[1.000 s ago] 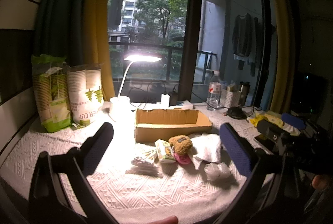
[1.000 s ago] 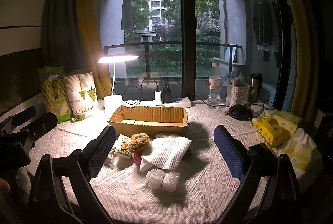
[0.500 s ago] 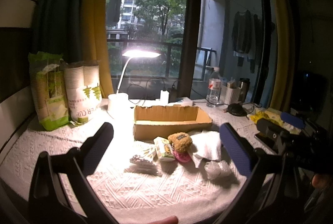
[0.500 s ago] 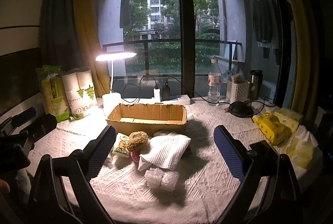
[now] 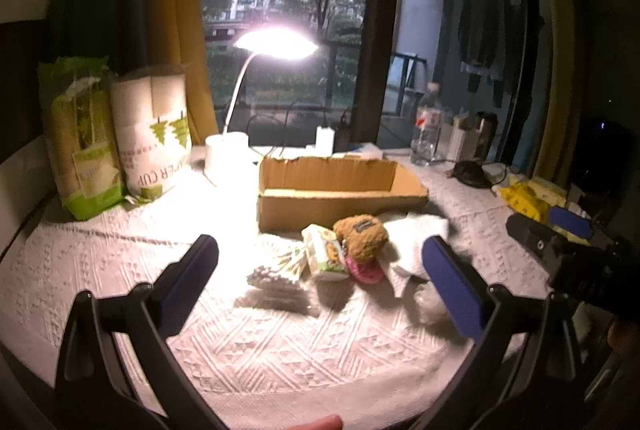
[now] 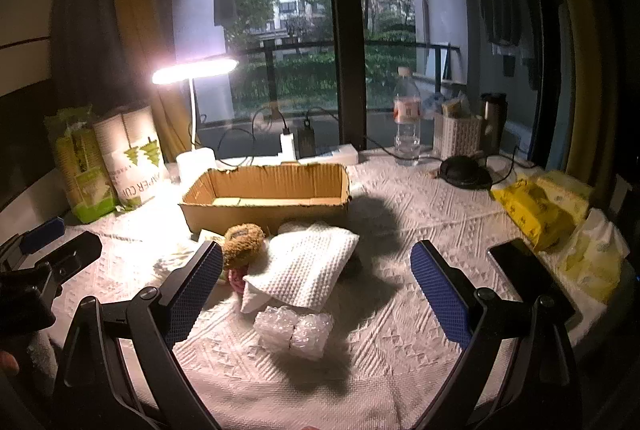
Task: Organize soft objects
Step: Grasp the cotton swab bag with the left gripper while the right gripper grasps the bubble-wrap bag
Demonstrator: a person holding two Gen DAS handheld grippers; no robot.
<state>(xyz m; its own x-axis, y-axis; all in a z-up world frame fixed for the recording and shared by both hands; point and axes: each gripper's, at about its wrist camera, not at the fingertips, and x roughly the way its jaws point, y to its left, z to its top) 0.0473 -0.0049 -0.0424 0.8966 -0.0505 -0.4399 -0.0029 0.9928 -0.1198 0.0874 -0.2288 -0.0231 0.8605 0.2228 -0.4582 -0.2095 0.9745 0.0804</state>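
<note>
Both grippers, left gripper [image 5: 320,262] and right gripper [image 6: 316,270], hang wide open and empty above the table's near edge. Nothing looks sorted yet: the cardboard box [image 6: 266,198] mid-table seems empty. Toy bear [image 6: 243,241], white cloth [image 6: 304,266], bubble wrap [image 6: 296,330], tissue pack [image 5: 325,257] and cotton swabs [image 5: 278,268] lie just before its long front wall, which runs left to right.

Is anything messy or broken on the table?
Yes. The cardboard box has a ragged, torn top edge. In front of it, the soft things lie in a loose heap: plush toy, white cloth, bubble wrap.
</note>
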